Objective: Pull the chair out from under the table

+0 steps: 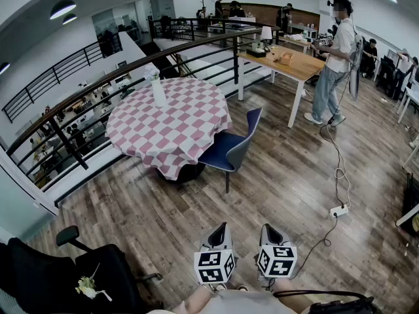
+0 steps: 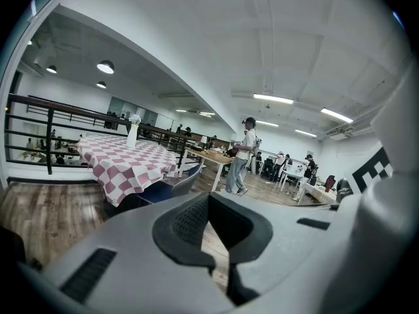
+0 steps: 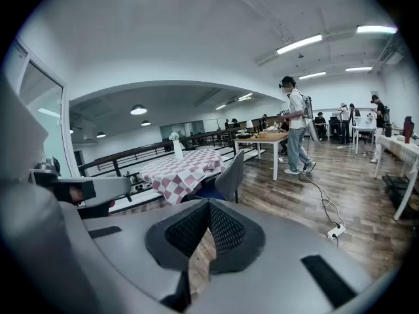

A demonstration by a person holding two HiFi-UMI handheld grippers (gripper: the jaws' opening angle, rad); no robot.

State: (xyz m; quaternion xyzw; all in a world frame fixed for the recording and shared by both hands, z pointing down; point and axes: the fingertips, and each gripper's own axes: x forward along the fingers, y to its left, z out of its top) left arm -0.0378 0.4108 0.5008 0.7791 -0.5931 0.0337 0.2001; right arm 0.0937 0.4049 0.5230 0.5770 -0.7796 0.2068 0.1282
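Head view, from the left: a black office chair (image 1: 78,270) is being seen in the lower corner, well apart from everything else. Further right, a round table (image 1: 183,133) is being covered by a red-and-white checked cloth, and a white vase (image 1: 158,91) is being carried upright on it. The blue chair (image 1: 230,148) is being seen standing at the table's right edge. Its seat is partly tucked under the hanging cloth and its back is turned toward the open wooden floor (image 1: 281,175). Near the bottom centre, the left gripper (image 1: 222,227) and the right gripper (image 1: 267,228) are being held side by side, well apart from the blue chair. In the left gripper view the jaws are being held together with nothing between them. The same is being shown for the right jaws in the right gripper view. At the far right, a standing person (image 1: 335,51) is being seen, and below, a white power strip (image 1: 338,210) is lying on the floor.
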